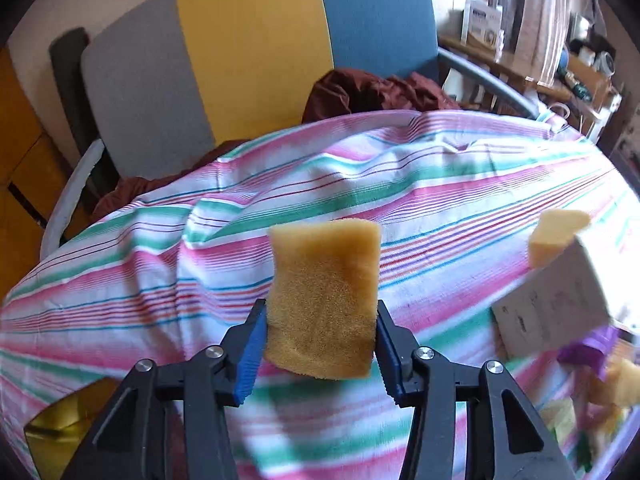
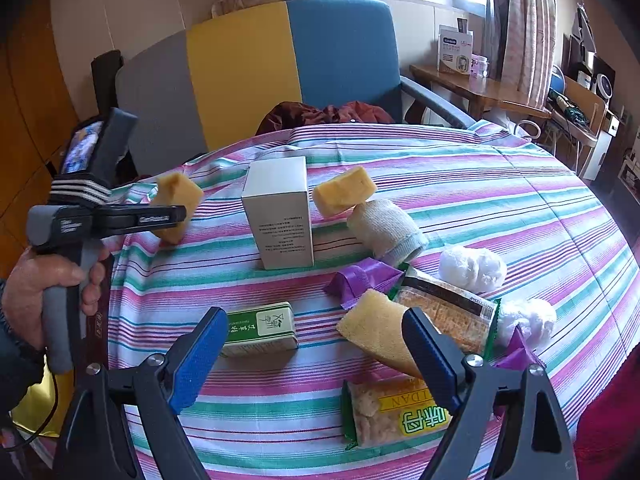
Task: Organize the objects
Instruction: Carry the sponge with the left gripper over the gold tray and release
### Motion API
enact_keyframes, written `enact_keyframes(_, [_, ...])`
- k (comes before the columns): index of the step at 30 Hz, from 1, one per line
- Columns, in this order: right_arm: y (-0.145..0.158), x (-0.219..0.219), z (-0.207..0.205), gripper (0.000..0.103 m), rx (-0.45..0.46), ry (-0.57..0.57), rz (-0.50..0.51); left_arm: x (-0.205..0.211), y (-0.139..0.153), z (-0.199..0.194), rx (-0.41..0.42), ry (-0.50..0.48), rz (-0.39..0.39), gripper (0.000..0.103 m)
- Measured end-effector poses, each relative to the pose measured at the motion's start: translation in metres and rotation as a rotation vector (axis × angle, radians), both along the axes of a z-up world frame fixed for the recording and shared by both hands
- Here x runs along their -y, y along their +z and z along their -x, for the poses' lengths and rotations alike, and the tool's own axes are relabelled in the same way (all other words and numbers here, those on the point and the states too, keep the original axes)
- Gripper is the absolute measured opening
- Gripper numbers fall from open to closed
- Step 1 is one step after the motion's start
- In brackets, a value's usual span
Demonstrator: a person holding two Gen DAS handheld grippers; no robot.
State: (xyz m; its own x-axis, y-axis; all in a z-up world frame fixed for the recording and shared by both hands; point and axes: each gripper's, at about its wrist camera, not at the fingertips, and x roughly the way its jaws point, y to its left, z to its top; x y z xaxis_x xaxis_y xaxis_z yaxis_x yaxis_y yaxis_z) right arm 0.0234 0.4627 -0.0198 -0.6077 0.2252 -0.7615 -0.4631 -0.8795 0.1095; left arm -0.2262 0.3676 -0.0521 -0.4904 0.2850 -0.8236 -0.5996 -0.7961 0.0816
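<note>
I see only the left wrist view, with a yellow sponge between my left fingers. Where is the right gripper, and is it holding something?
Observer: The right gripper is open and holds nothing; it hangs over the striped cloth.
Operator: What lies nearest to its fingers?
Observer: A sponge wedge lies by its right finger, a green box by its left.
Operator: How does the white box stand?
Observer: The white box stands upright, between your yellow sponge and another sponge piece.
</note>
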Motion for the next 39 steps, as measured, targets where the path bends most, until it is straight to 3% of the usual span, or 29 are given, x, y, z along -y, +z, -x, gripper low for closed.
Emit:
enact_keyframes(9, [-0.013,0.018,0.013,0.09,0.024,0.107,0.055,0.07,0.047,-0.069,-0.04,-0.026,-0.078,0.051])
enact_keyframes(16, [-0.026,0.027,0.031,0.09,0.07,0.161,0.048,0.137,0.057,-0.104,0.017,0.022,-0.167,0.051])
enact_keyframes(24, [-0.047,0.035,0.053,0.091,0.162,0.21,-0.013,0.21,0.063,-0.134,-0.006,0.1,-0.197,0.051])
enact_keyframes(28, [-0.054,0.039,0.06,0.09,0.183,0.227,-0.037,0.248,0.057,-0.135,0.004,0.176,-0.199,0.051])
enact_keyframes(30, [-0.055,0.041,0.061,0.073,0.18,0.236,-0.05,0.265,0.052,-0.13,0.015,0.219,-0.196,0.051])
enact_keyframes(39, [-0.043,0.048,0.055,0.073,0.128,0.261,-0.058,0.34,0.023,-0.072,0.05,0.507,-0.147,0.051])
